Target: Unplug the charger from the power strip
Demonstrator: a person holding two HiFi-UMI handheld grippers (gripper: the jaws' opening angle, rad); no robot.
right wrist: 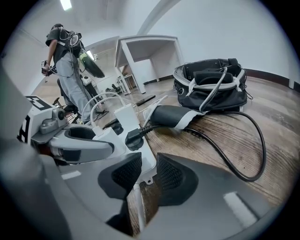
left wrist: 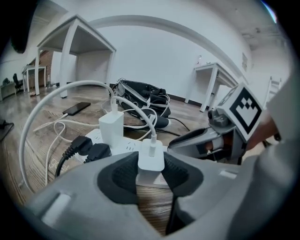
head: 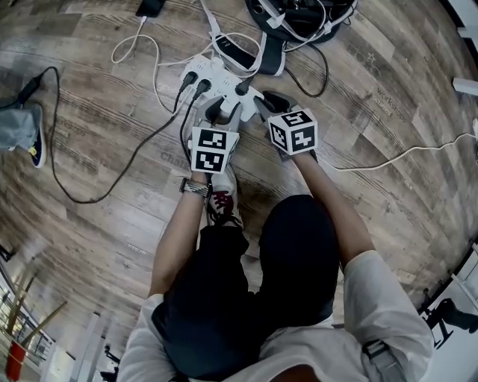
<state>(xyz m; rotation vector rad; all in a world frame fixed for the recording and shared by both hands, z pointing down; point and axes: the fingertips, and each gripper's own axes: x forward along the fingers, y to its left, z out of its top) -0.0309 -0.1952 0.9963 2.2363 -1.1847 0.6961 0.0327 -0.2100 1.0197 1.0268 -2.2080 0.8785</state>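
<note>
A small white charger (left wrist: pixel 151 157) with a white cable stands plugged into the near end of the white power strip (left wrist: pixel 126 146). My left gripper (left wrist: pixel 151 174) is shut on it, its black pads against both sides. My right gripper (right wrist: pixel 149 174) is shut on the end of the power strip (right wrist: pixel 145 157), where its cord leaves. In the head view both grippers meet at the strip (head: pixel 213 74), the left gripper (head: pixel 216 112) beside the right gripper (head: pixel 258 101). A taller white charger (left wrist: pixel 111 126) and two black plugs (left wrist: pixel 86 150) sit further along the strip.
A black bag (head: pixel 299 15) lies on the wooden floor beyond the strip, with a phone (left wrist: pixel 76 108) to the left. Black and white cables (head: pixel 112 171) loop over the floor. White desks (left wrist: pixel 75 42) stand behind, and a person (right wrist: pixel 65 61) stands far back.
</note>
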